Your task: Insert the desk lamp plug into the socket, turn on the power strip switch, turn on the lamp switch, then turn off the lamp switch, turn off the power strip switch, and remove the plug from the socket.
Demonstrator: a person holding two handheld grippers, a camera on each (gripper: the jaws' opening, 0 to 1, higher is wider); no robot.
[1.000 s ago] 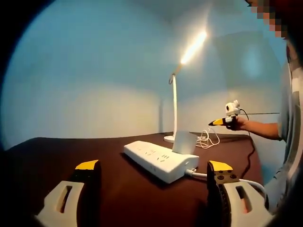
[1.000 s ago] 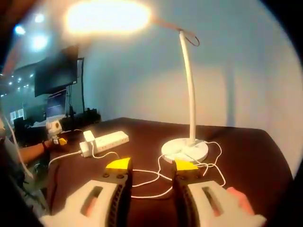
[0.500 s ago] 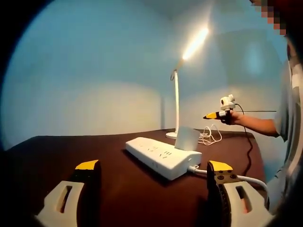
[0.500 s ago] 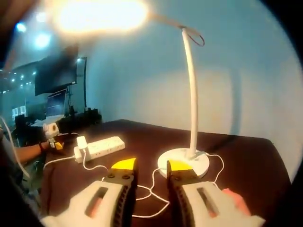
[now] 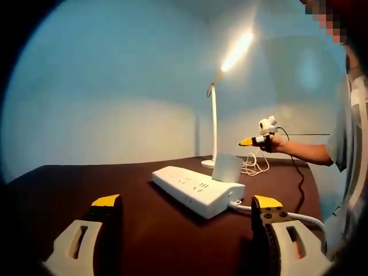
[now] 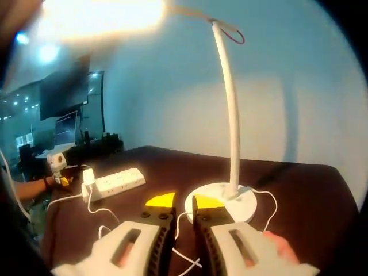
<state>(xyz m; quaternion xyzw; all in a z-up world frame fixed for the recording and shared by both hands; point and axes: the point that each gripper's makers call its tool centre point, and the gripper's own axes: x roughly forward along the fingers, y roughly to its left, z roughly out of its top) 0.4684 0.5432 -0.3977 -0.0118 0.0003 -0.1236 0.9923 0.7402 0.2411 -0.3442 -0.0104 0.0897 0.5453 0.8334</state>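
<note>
The white desk lamp [image 6: 230,115] is lit, its head [image 6: 98,14] glowing over a round base [image 6: 241,201]. My right gripper [image 6: 184,201] hovers just before that base, jaws drawn almost together with nothing between them. The white power strip [image 5: 195,192] lies on the dark table with the lamp's plug [image 5: 226,169] standing in it. My left gripper [image 5: 187,202] is open, low in front of the strip. In the left gripper view the lamp [image 5: 214,126] stands behind the strip, and the right gripper [image 5: 247,141] is held in a hand beside it.
White lamp cable [image 6: 98,201] trails loosely over the brown table [image 5: 86,184] between strip and base. The strip's own cord [image 5: 299,217] runs off right. A pale wall backs the table. Monitors [image 6: 69,98] stand far off. A person's arm [image 5: 310,152] reaches in.
The right gripper's jaws have narrowed from clearly apart to almost touching, and it has moved closer to the lamp base. The left gripper has held still. The lamp stays lit.
</note>
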